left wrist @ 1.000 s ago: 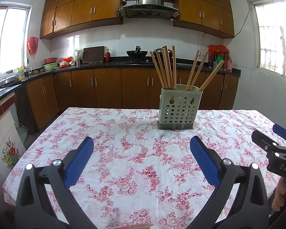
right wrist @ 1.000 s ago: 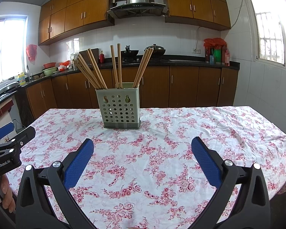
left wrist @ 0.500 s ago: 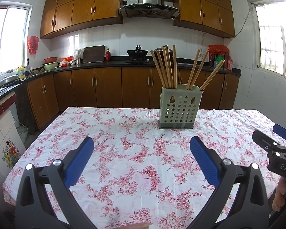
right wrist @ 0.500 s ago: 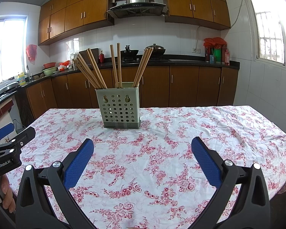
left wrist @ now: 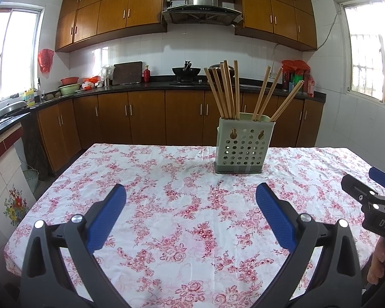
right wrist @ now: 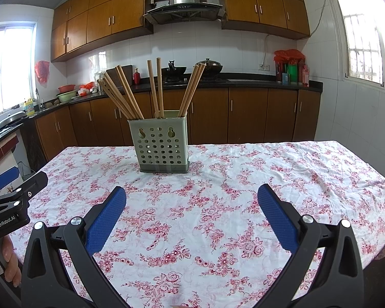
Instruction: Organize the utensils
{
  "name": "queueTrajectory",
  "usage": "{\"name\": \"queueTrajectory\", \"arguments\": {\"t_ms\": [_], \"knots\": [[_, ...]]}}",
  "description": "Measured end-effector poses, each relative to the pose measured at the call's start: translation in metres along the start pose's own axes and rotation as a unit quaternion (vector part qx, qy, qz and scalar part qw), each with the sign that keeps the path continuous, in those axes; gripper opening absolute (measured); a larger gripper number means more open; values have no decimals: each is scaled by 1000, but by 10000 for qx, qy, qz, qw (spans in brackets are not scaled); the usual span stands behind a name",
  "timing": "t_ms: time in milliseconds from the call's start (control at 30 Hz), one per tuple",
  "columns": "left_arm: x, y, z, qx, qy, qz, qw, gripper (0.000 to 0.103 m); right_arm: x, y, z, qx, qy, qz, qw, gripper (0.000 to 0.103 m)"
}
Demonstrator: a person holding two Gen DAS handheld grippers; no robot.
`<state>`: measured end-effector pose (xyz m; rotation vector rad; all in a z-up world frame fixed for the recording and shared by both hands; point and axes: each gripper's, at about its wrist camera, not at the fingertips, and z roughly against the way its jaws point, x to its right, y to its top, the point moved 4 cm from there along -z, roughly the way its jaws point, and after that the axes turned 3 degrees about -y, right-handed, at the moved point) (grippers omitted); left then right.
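Bright daylight via blown-out windows (left wrist: 15, 54) both sides; sharp pics, heavy fisheye warp w/ dark corners.

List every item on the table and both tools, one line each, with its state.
Utensil holder: upright on the tablecloth.
Chopsticks: standing in the holder, fanned out, leaning.
Tablecloth: spread flat, slightly wrinkled.
Left tool: open, empty.
Right tool: open, empty.

Table (left wrist: 64, 179) under floral tablecloth (left wrist: 182, 205), perforated chopstick holder (left wrist: 243, 146) upright on it
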<state>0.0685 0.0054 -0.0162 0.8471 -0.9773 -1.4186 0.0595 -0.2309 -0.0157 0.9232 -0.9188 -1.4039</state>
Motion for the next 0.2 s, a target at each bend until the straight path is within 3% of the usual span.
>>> {"name": "queueTrajectory", "arguments": {"t_ms": [200], "knots": [[2,1,0,-34,4,29,10000,99,-1,-1,1,-7,-9,-31,10000,101]]}}
